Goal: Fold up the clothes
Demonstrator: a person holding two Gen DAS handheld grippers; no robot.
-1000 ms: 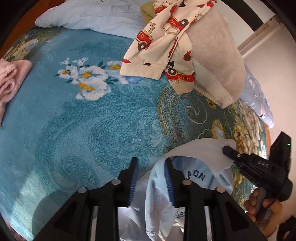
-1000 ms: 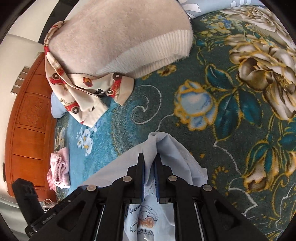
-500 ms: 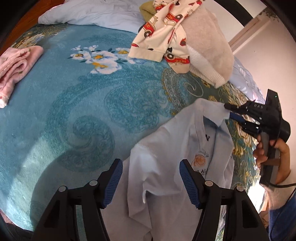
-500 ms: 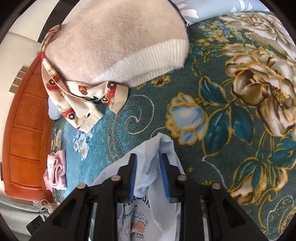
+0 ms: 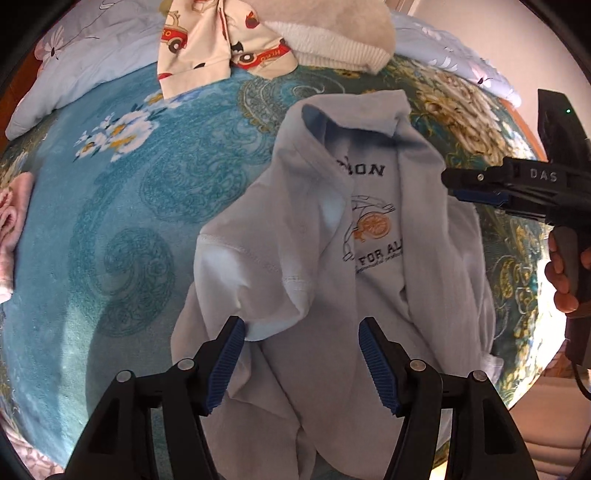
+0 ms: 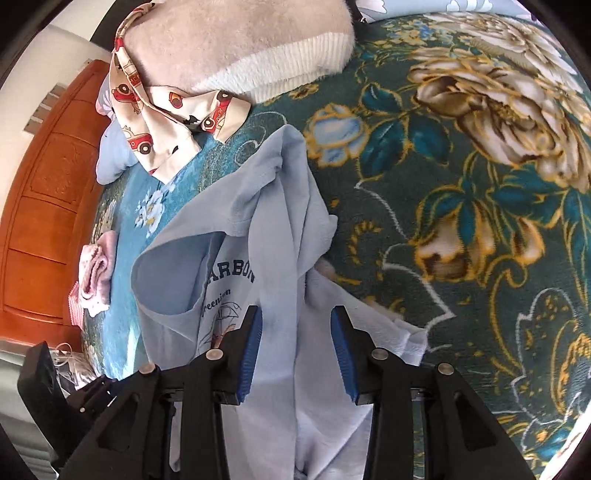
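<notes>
A pale blue polo shirt with a printed chest logo lies rumpled on the teal floral bedspread. Its collar points away from me. My left gripper is open and empty, just above the shirt's lower left part. My right gripper is open and empty over the shirt. It also shows in the left wrist view, held by a hand at the shirt's right shoulder.
A beige sweater and car-print pyjamas are heaped at the far side. A pink folded cloth lies at the left edge. A pale blue pillow lies at the back, before a wooden headboard.
Both grippers have let go of the shirt and opened wide. The shirt has dropped onto the bedspread and both grippers have drawn back from it.
</notes>
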